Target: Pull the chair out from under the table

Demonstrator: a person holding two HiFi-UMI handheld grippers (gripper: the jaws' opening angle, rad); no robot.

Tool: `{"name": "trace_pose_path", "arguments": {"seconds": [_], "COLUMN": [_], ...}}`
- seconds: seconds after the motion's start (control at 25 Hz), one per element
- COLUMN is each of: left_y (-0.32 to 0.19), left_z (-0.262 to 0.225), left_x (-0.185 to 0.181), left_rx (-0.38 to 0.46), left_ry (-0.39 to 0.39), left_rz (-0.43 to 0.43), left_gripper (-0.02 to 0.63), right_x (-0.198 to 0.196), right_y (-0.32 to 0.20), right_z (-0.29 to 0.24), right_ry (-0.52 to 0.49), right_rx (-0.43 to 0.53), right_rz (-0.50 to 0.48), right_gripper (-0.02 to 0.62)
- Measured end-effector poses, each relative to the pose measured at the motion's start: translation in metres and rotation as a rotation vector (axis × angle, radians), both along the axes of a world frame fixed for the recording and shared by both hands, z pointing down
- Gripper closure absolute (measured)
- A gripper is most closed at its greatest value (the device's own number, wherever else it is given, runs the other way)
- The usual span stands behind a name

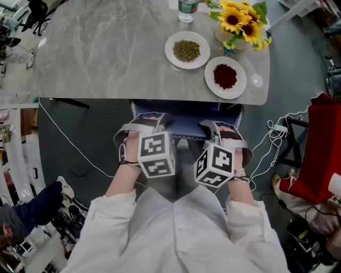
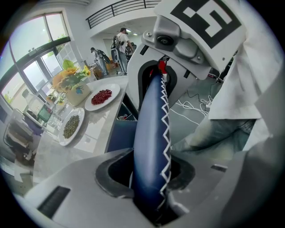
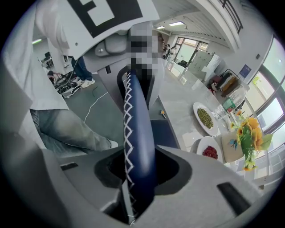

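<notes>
The chair's backrest is navy with white zigzag stitching and stands just in front of the grey marble table's near edge, with the seat tucked underneath. My left gripper is shut on the top edge of the backrest near its left end, pads pressed on both faces. My right gripper is shut on the same edge near the right end. Both point steeply down. In the left gripper view the right gripper shows further along the edge. In the right gripper view the left gripper shows likewise.
On the table's right part stand a plate of green beans, a plate of red beans, a vase of sunflowers and a water bottle. White cables and a red object lie right of the chair. A cable crosses the floor on the left.
</notes>
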State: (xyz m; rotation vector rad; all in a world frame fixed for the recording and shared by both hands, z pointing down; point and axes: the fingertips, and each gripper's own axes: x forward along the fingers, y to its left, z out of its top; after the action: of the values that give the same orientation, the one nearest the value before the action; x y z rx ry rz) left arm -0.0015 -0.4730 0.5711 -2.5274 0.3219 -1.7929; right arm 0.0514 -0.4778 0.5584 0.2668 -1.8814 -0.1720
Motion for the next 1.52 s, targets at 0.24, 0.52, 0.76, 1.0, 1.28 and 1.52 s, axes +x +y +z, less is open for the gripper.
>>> {"name": "trace_pose_path", "arguments": {"seconds": [0.24,0.52,0.76,1.0,1.28,1.52], "left_y": [0.017,0.046,0.071,0.093,0.147,0.205], "left_z": [0.002,0.004,0.004,-0.007,-0.010,-0.011], "left_x": [0.001,0.010,0.010,0.008,0.000,-0.007], "left_rx": [-0.004,-0.023,-0.039,-0.026,-0.019,-0.026], "left_ry": [0.002,0.020,0.023,0.031,0.029,0.036], "left_rz": [-0.024,-0.074,-0.067,-0.049,0.001,0.040], "left_gripper": [0.460,0.460,0.460,0.460,0.460,0.462], "right_x": [0.001,0.008,0.008,0.005,-0.001,-0.007], "right_y": [0.018,0.045,0.070,0.092,0.148,0.208], "right_z": [0.003,0.006,0.006,-0.004,-0.007,-0.007], "right_ry": [-0.003,-0.018,-0.022,-0.028,-0.030,-0.032], "right_rx": [-0.001,-0.055,-0.076,-0.084,-0.100,-0.096], "right_rz": [-0.005,0.002,0.014,0.027,0.057,0.093], "right_gripper": [0.474,0.472,0.474,0.474,0.474,0.474]}}
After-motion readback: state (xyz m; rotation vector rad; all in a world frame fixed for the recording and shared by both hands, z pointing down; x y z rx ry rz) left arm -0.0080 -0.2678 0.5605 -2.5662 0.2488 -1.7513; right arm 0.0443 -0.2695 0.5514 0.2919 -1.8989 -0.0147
